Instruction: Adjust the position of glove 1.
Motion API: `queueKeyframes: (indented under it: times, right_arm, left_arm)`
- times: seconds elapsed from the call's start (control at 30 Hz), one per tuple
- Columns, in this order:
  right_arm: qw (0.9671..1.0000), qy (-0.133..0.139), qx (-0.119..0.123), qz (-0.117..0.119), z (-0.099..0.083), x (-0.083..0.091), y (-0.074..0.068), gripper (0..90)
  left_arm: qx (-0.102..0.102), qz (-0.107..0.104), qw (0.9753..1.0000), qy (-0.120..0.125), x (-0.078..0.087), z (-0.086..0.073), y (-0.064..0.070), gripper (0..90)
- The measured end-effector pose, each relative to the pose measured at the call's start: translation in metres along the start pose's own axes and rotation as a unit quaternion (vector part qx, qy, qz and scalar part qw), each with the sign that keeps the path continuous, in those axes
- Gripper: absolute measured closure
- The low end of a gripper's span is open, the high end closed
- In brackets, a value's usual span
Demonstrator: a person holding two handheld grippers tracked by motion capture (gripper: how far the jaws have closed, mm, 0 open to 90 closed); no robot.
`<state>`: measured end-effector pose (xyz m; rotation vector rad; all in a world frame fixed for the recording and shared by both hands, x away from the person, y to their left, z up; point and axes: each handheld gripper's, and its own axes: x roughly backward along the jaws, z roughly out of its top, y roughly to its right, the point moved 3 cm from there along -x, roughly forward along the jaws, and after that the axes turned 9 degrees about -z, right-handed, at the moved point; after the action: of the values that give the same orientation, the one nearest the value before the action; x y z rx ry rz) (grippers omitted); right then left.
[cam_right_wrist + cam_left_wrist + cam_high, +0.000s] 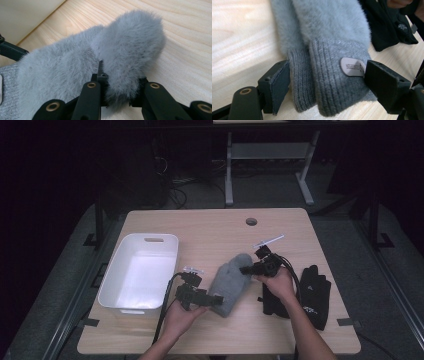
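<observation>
Your left gripper (325, 82) spreads its fingers wide around the ribbed cuffs of the fluffy grey mittens (231, 277) at mid-tabletop (210, 227). Your right gripper (119, 92) pinches a mitten's furry tip. Black gloves (314, 292) lie right.

A light wooden table (210, 227) with a round cable hole (251, 221) near its far edge carries everything. A white plastic bin (139, 271) stands just left of the left gripper (216, 299). Grey fuzzy mittens (231, 277) lie between the two grippers, knit cuffs (332, 75) toward the left one. Black gloves (314, 292) lie just right of the right gripper (244, 269).
</observation>
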<state>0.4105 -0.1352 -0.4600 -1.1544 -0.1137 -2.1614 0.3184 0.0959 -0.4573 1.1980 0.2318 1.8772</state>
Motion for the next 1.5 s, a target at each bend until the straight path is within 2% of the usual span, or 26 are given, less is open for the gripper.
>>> queueKeyframes:
  times: [0.1, 0.13, 0.2, 0.33, 0.37, 0.4, 0.47, 0.6, 0.7, 0.73, 0.77, 0.8, 0.93, 0.97, 1.0, 1.07, 1.1, 1.13, 1.2, 1.3, 1.5]
  right_arm:
    - [1.0000, 0.000, 0.003, -0.004, 0.001, 0.000, -0.001, 75.1]
    - [1.0000, -0.001, 0.004, -0.004, 0.001, 0.000, -0.001, 75.1]
    - [1.0000, -0.002, 0.003, -0.005, 0.000, 0.000, -0.001, 75.1]
    - [1.0000, 0.001, 0.004, -0.005, -0.001, 0.000, -0.001, 75.1]
    - [1.0000, 0.001, 0.004, -0.005, -0.001, 0.000, -0.001, 75.1]
    - [1.0000, 0.002, 0.001, -0.005, 0.000, 0.001, -0.002, 75.1]
    - [1.0000, 0.001, 0.004, -0.006, 0.001, 0.001, -0.003, 75.1]
    - [1.0000, 0.004, 0.005, -0.007, 0.002, 0.002, -0.004, 75.2]
    - [0.9999, 0.003, 0.009, -0.009, 0.003, 0.003, -0.004, 75.2]
    - [0.9999, 0.000, 0.010, -0.010, 0.003, 0.002, -0.004, 75.2]
    - [0.9999, 0.000, 0.009, -0.010, 0.003, 0.002, -0.005, 75.2]
    - [0.9999, -0.001, 0.008, -0.010, 0.003, 0.001, -0.004, 75.3]
    - [0.9999, -0.002, 0.005, -0.009, 0.002, 0.000, -0.004, 75.2]
    - [0.9999, -0.001, 0.007, -0.009, 0.002, 0.000, -0.004, 75.2]
    - [0.9999, -0.001, 0.009, -0.009, 0.002, 0.000, -0.004, 75.2]
    - [0.9999, -0.002, 0.010, -0.012, 0.002, 0.001, -0.004, 75.2]
    - [0.9999, -0.002, 0.010, -0.012, 0.002, 0.001, -0.004, 75.2]
    - [0.9999, -0.003, 0.008, -0.012, 0.003, 0.001, -0.005, 75.2]
    - [0.9999, -0.002, 0.010, -0.013, 0.003, 0.001, -0.006, 75.3]
    - [0.9998, 0.002, 0.013, -0.013, 0.005, 0.003, -0.008, 75.3]
    - [0.9997, 0.005, 0.018, -0.013, 0.010, 0.011, -0.011, 75.3]
  left_arm:
    - [0.008, -0.007, 0.9999, -0.004, -0.002, 0.000, -0.001, 21.9]
    - [0.015, -0.013, 0.9997, -0.014, -0.004, 0.000, -0.003, 22.1]
    - [0.019, -0.018, 0.9996, -0.013, -0.006, -0.001, -0.005, 23.5]
    - [0.010, -0.026, 0.9995, -0.015, -0.004, -0.001, -0.007, 37.2]
    - [0.007, -0.028, 0.9995, -0.014, -0.003, -0.001, -0.007, 37.2]
    - [-0.001, -0.028, 0.9995, -0.017, -0.001, -0.001, -0.007, 43.0]
    - [-0.005, -0.030, 0.9994, -0.014, 0.000, -0.001, -0.007, 47.1]
    - [0.004, -0.040, 0.9991, -0.010, 0.001, 0.001, -0.009, 52.0]
    - [0.012, -0.050, 0.9986, -0.012, 0.001, 0.001, -0.011, 51.6]
    - [0.025, -0.060, 0.9978, -0.013, 0.000, 0.001, -0.014, 47.9]
    - [0.025, -0.060, 0.9978, -0.013, 0.000, 0.001, -0.014, 43.7]
    - [0.041, -0.065, 0.9969, -0.019, -0.002, 0.001, -0.016, 37.7]
    - [0.053, -0.068, 0.9960, -0.022, -0.005, 0.001, -0.017, 28.2]
    - [0.068, -0.077, 0.9944, -0.023, -0.008, 0.000, -0.019, 27.0]
    - [0.075, -0.083, 0.9935, -0.024, -0.009, -0.001, -0.020, 26.9]
    - [0.077, -0.098, 0.9919, -0.024, -0.010, -0.002, -0.022, 31.4]
    - [0.077, -0.098, 0.9919, -0.024, -0.010, -0.002, -0.022, 35.4]
    - [0.073, -0.098, 0.9922, -0.023, -0.009, -0.002, -0.021, 35.4]
    - [0.059, -0.092, 0.9937, -0.025, -0.007, -0.001, -0.018, 44.8]
    - [0.043, -0.091, 0.9947, -0.023, -0.005, 0.000, -0.016, 48.4]
    - [0.031, -0.096, 0.9947, -0.022, -0.002, 0.000, -0.014, 50.5]
